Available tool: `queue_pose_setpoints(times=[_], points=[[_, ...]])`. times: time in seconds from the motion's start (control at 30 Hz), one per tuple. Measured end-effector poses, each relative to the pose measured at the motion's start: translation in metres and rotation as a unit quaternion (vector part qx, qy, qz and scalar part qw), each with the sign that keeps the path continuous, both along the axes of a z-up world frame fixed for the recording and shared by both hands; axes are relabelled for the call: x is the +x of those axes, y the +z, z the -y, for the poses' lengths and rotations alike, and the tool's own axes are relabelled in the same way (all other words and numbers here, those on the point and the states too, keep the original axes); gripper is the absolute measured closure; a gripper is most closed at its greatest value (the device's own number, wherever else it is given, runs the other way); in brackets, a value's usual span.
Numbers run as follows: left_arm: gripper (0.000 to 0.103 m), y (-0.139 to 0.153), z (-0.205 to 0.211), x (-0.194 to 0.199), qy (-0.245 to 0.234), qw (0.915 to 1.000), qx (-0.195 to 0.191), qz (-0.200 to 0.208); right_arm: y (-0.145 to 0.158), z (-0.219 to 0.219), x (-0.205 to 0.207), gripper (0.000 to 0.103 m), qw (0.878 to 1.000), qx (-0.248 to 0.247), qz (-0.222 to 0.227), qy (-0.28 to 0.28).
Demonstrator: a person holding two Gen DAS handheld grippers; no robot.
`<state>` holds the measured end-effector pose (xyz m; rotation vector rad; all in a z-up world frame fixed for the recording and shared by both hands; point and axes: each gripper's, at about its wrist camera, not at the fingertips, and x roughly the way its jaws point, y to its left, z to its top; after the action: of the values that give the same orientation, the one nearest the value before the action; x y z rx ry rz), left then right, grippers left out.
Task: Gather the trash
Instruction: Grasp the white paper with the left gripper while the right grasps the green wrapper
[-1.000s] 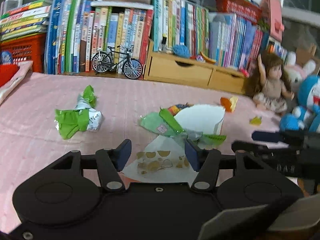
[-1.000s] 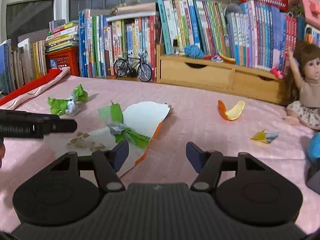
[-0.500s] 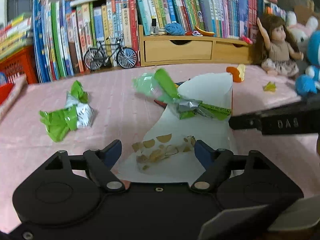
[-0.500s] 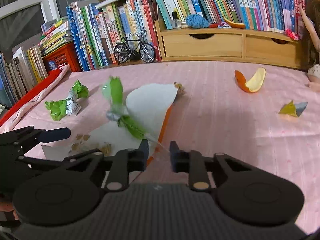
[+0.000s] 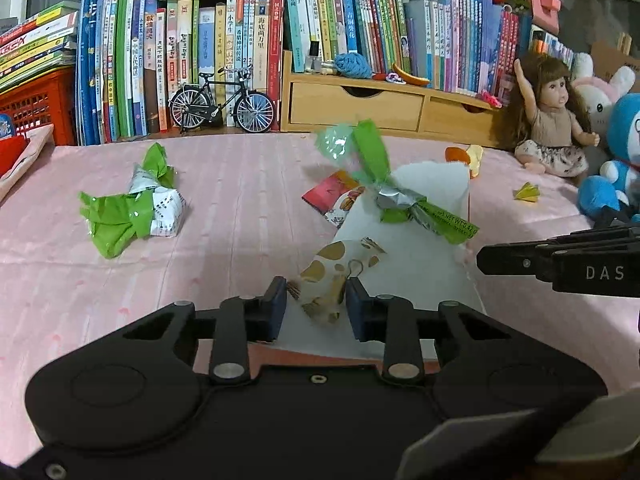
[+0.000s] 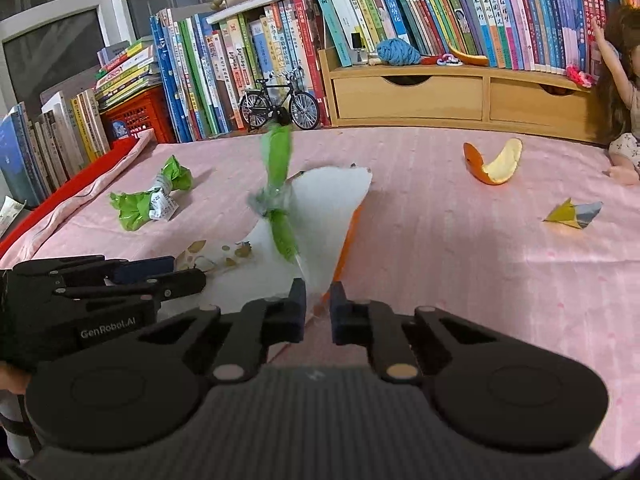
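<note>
Left tongs (image 5: 316,304): closing; the near, printed corner of the white paper bag (image 5: 420,248) sits between the blue pads, which do not clearly press on it yet.
Right tongs (image 6: 318,306): closing and almost together; the bag's near edge with its orange side strip runs into the narrow gap, though the wrist view is too tight to say whether the pads bite.
White paper bag: lies flat on the pink cloth (image 5: 240,208), near end toward both tongs, far end pointing at the bookshelf.
Green twisted wrapper (image 5: 384,188): rests on top of the bag, one end sticking up, a silver crumple at its middle.
Red snack packet (image 5: 336,196): partly tucked under the bag's left edge.
Green and white wrapper (image 5: 132,208): crumpled on the cloth, well to the left of the bag.
Orange peel (image 6: 494,162): curled, on the cloth to the right of the bag, apart from it.
Yellow paper scrap (image 6: 572,214): farther right, near the doll (image 5: 554,124).
Background: books (image 5: 224,52) in a row, a model bicycle (image 5: 222,104) and a wooden drawer unit (image 5: 384,108) along the far edge; a blue plush toy (image 5: 616,168) beside the doll.
</note>
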<state>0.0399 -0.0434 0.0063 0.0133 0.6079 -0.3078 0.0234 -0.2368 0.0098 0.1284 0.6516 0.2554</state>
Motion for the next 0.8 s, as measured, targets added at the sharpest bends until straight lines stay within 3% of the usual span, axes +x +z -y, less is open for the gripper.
queue_pose_setpoints(times=[0.2,0.3,0.4,0.47,0.5,0.63,0.8], points=[[0.073,0.009,-0.006,-0.026,-0.004,0.9999,-0.007,0.014,0.011,0.009,-0.024,0.087,1.0,0.001,0.013,0.003],[0.072,0.016,-0.01,-0.04,-0.007,0.9996,-0.016,0.023,0.016,0.012,-0.035,0.086,1.0,-0.014,-0.004,0.024],[0.072,0.021,-0.017,-0.05,-0.002,0.9992,-0.026,0.03,0.023,0.004,-0.047,0.066,0.997,-0.064,0.004,0.043],[0.072,0.024,-0.022,-0.054,0.004,0.9989,-0.035,0.033,0.029,-0.003,-0.05,0.046,0.994,-0.096,0.025,0.044],[0.072,0.025,-0.024,-0.056,0.008,0.9987,-0.038,0.034,0.032,-0.006,-0.05,0.042,0.993,-0.101,0.035,0.047],[0.072,0.03,-0.032,-0.061,0.024,0.998,-0.041,0.042,0.038,-0.026,-0.039,0.039,0.991,-0.106,0.054,0.062],[0.072,0.034,-0.04,-0.063,0.031,0.9978,-0.041,0.043,0.025,-0.063,-0.013,0.039,0.986,-0.141,0.04,0.084]])
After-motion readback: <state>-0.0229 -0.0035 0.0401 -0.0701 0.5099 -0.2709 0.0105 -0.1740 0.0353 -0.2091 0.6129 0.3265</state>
